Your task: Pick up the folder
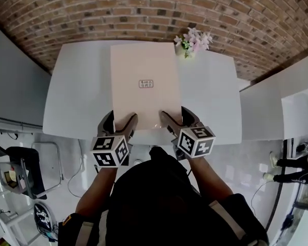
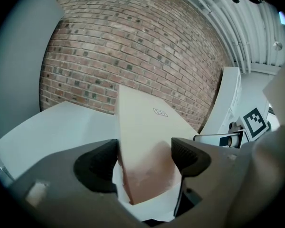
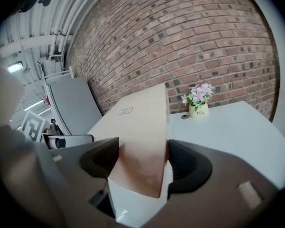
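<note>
A stiff beige folder [image 1: 143, 81] with a small printed label lies lengthwise over the white table [image 1: 77, 86]. My left gripper [image 1: 121, 118] is shut on its near left corner and my right gripper [image 1: 174, 113] on its near right corner. In the left gripper view the folder [image 2: 142, 141] fills the space between the dark jaws of the left gripper [image 2: 145, 158], and its far end stands above the table's [image 2: 52, 127] back edge. In the right gripper view the folder [image 3: 142, 137] likewise touches both jaws of the right gripper [image 3: 142, 158].
A small pot of pink flowers [image 1: 192, 42] stands at the table's back edge, just right of the folder's far corner. A brick wall runs behind. A grey partition [image 1: 10, 76] is on the left, white furniture [image 1: 297, 117] on the right.
</note>
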### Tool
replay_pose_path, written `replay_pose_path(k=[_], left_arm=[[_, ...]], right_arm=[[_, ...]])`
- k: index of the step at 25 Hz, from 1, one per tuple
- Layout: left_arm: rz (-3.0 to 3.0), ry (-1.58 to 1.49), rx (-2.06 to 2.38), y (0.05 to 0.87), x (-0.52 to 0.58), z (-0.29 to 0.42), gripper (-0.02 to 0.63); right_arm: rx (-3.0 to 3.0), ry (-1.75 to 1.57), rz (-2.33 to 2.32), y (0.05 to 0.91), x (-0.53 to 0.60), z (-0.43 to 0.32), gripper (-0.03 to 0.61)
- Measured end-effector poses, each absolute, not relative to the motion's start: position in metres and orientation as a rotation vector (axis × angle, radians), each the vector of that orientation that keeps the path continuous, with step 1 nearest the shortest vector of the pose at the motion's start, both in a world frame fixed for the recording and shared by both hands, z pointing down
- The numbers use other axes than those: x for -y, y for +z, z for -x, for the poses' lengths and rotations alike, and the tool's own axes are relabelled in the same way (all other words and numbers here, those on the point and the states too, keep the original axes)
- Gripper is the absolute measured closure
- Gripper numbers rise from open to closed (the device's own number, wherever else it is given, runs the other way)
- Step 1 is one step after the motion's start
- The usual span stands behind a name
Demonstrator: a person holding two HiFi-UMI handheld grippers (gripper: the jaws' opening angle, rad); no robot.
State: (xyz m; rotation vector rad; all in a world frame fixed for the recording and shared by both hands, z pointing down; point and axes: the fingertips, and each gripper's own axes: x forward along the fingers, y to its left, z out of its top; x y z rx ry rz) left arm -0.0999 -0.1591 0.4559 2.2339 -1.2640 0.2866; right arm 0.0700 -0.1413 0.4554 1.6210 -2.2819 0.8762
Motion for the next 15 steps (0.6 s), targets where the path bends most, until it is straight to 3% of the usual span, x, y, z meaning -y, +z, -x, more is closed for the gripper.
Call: replay_pose_path(k=[15], left_arm=[[-2.297,0.209,1.258,0.428,0.064,0.121,0.25]], right_arm=[[2.299,0.776,-1.679,0.422,0.043,-0.049,0.25]])
